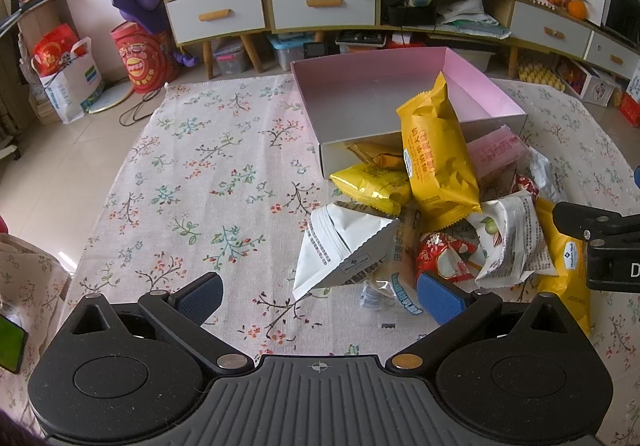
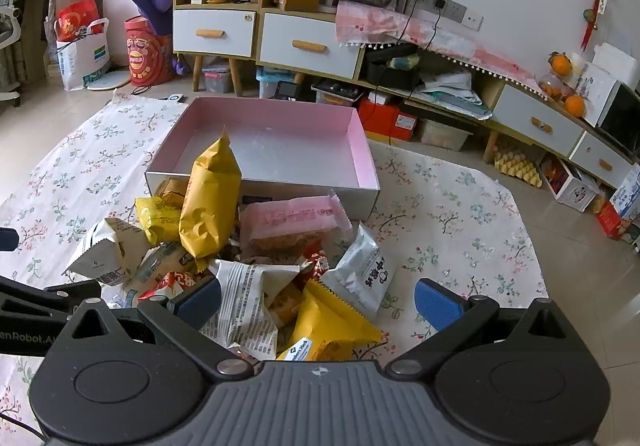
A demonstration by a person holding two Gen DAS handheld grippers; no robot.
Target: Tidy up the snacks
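An empty pink-lined box (image 1: pixel 360 102) (image 2: pixel 280 142) sits on the floral cloth. A pile of snack packets lies against its near wall: a tall yellow packet (image 1: pixel 436 162) (image 2: pixel 208 202) leaning on the rim, a pink packet (image 2: pixel 292 222), white packets (image 1: pixel 344 250) (image 2: pixel 244 302), red ones (image 1: pixel 440 254) and more yellow ones (image 2: pixel 328 326). My left gripper (image 1: pixel 320 296) hovers open just before the white packet, nothing between its fingers. My right gripper (image 2: pixel 318 304) is open low over the near side of the pile, with white and yellow packets lying between its fingers.
The floral cloth (image 1: pixel 208 174) covers the table, with bare room left of the box. The right gripper's black body (image 1: pixel 600 246) shows at the right edge of the left wrist view. Cabinets (image 2: pixel 312 42), storage bins and bags stand on the floor behind.
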